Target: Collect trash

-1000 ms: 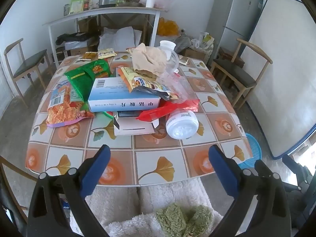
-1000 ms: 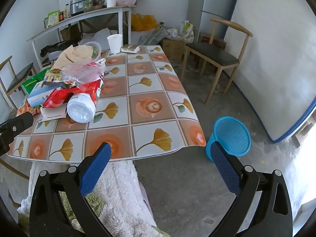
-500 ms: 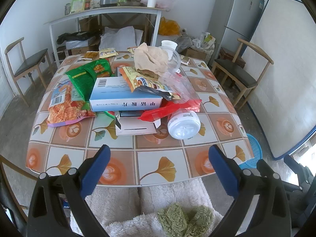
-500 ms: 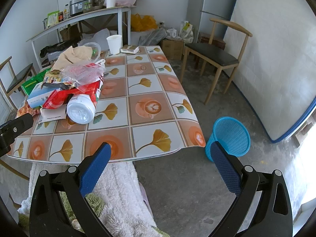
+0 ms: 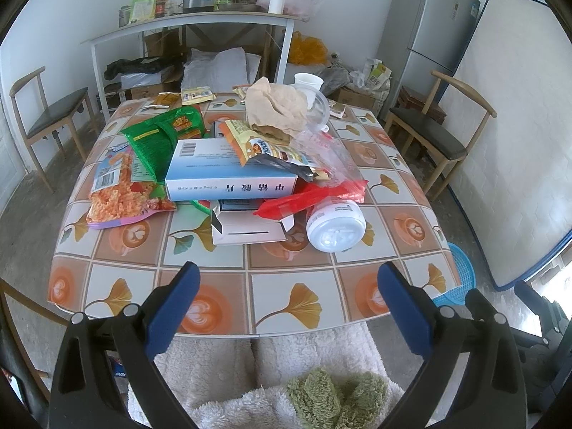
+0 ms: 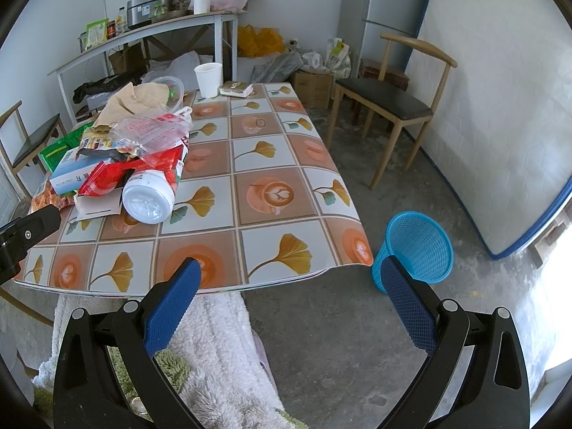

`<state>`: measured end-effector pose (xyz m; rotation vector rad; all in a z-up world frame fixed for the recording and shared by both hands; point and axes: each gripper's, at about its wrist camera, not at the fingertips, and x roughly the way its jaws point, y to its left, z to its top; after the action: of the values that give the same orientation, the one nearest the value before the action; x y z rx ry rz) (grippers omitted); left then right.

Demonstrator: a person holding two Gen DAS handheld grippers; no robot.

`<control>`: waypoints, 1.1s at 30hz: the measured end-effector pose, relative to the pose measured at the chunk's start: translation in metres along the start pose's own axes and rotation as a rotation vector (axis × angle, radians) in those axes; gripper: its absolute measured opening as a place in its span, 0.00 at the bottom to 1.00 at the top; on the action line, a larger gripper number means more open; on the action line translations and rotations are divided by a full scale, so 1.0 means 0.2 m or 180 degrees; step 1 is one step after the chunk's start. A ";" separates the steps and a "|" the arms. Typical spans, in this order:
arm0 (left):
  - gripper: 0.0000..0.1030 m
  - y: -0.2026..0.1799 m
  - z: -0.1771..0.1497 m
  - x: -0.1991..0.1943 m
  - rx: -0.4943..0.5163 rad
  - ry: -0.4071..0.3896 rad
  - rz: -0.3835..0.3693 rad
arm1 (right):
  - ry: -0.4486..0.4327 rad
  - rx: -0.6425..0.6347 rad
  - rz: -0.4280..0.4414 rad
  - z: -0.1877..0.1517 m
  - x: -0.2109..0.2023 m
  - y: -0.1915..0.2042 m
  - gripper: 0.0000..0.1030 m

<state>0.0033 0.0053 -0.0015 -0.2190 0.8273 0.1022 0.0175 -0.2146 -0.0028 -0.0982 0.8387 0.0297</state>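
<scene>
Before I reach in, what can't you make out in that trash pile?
- Dark box under the blue-and-white box: left wrist view, mostly covered, label hidden.
- White jar: lies on its side, red wrapper over it, label unreadable.
- Blue basket: left wrist view, table edge hides most; inside unseen.

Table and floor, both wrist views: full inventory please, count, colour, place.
table: 1, ginkgo-leaf tiled cloth, centre
white jar: 1, on its side, near edge of the pile
red wrapper: 1, draped over the jar
blue-white box: 1, mid-pile, on smaller boxes
green snack bags: 2, left of the box
orange snack bag: 1, left table edge
brown paper bag: 1, crumpled, top of pile
paper cup: 1, white, far end
blue basket: 1, mesh, floor by table corner
chairs: 2, wooden, one each side
left gripper: blue pads, open, empty
right gripper: blue pads, open, empty
</scene>
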 end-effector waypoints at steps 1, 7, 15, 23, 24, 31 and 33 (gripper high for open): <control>0.95 0.00 0.00 0.00 -0.0001 0.0000 0.0001 | 0.0000 0.0002 0.0001 0.00 0.00 0.00 0.94; 0.94 0.00 0.00 0.00 0.0003 0.0003 -0.0004 | -0.0001 0.0002 -0.0003 0.00 0.00 0.00 0.94; 0.94 0.01 0.00 0.00 0.0002 0.0001 0.0000 | -0.0002 0.0002 0.0000 0.00 0.00 0.00 0.94; 0.95 0.02 0.00 0.00 -0.0001 0.0005 0.0000 | -0.0001 0.0003 0.0003 0.00 0.00 0.00 0.94; 0.95 0.02 0.00 0.00 0.0000 0.0004 0.0000 | 0.0000 0.0003 0.0002 0.00 0.00 0.00 0.94; 0.95 0.06 -0.01 0.03 -0.0012 0.0008 0.0000 | 0.0001 0.0008 0.0009 0.00 0.01 0.00 0.94; 0.95 0.07 -0.01 0.03 -0.0013 0.0011 0.0002 | 0.0000 0.0005 0.0007 0.00 0.02 0.00 0.94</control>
<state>0.0033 0.0176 -0.0096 -0.2229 0.8307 0.1043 0.0200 -0.2144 -0.0062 -0.0957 0.8390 0.0310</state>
